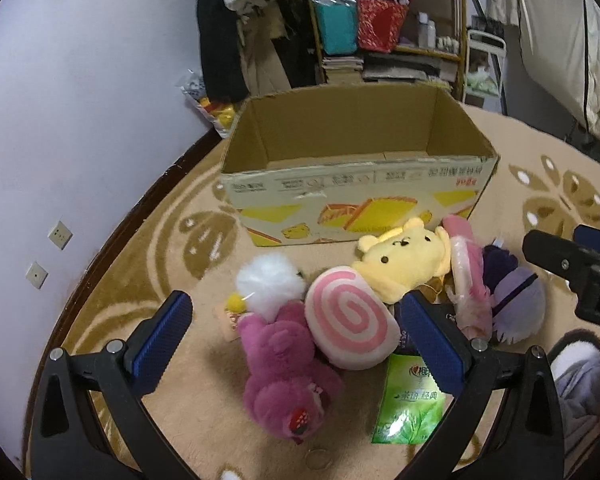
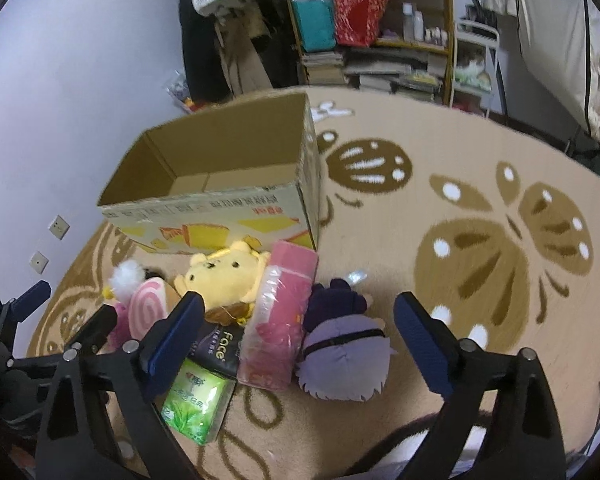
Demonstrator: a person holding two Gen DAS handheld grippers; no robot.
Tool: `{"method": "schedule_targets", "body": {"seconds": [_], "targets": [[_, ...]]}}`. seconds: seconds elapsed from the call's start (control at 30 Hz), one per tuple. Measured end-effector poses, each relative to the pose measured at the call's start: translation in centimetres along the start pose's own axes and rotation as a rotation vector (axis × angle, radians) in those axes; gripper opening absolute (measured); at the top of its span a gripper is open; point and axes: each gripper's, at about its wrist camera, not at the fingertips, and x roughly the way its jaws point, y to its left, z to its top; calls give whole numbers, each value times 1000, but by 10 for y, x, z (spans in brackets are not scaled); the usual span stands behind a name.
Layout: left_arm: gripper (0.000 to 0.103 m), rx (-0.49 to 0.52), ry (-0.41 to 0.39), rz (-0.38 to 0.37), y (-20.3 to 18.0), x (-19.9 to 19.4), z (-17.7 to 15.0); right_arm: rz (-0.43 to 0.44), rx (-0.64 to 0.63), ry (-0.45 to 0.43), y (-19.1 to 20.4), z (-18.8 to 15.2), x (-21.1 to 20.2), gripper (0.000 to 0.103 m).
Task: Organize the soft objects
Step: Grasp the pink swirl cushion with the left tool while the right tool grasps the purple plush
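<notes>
An open, empty cardboard box [image 1: 356, 196] [image 2: 220, 208] stands on the rug. In front of it lies a pile: a magenta bear [image 1: 288, 376], a white pompom [image 1: 270, 280], a pink swirl cushion [image 1: 350, 322] [image 2: 146, 308], a yellow bear [image 1: 404, 262] [image 2: 224, 280], a pink tissue pack [image 2: 280, 320] [image 1: 468, 276], a purple plush [image 2: 344, 356] [image 1: 516, 300], a green tissue pack [image 1: 410, 400] [image 2: 194, 400] and a black pack [image 2: 218, 346]. My left gripper [image 1: 296, 336] is open over the magenta bear and swirl cushion. My right gripper [image 2: 296, 332] is open over the pink pack and purple plush.
A beige rug [image 2: 480, 240] with brown patterns covers the floor. A wall with sockets [image 1: 60, 234] runs along the left. Shelves [image 1: 388, 28] with bags and hanging clothes stand behind the box. A slipper [image 1: 576, 356] is at the right.
</notes>
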Motion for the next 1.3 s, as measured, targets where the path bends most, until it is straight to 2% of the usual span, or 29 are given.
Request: {"method": "schedule_targets", "body": {"seconds": [0.2, 0.43, 0.5, 0.67, 0.7, 0.77, 1.07, 1.2, 1.3], "targets": [[103, 35, 27, 6, -11, 21, 4, 24, 79, 111, -17, 0, 33, 81], [103, 38, 76, 10, -16, 43, 5, -21, 135, 175, -30, -3, 56, 78], [103, 30, 95, 10, -16, 51, 4, -30, 151, 197, -34, -3, 62, 68], [102, 6, 120, -2, -15, 65, 3, -53, 178, 233, -42, -5, 76, 66], [100, 5, 124, -3, -16, 67, 3, -56, 178, 238, -43, -5, 79, 66], [89, 6, 143, -14, -18, 73, 3, -65, 175, 248, -44, -6, 83, 66], [69, -10, 184, -86, -22, 83, -4, -70, 178, 290, -48, -6, 102, 69], [63, -44, 198, -124, -18, 86, -5, -99, 126, 301, -40, -7, 113, 71], [52, -49, 205, -136, -19, 86, -6, -126, 87, 304, -32, -10, 116, 68]]}}
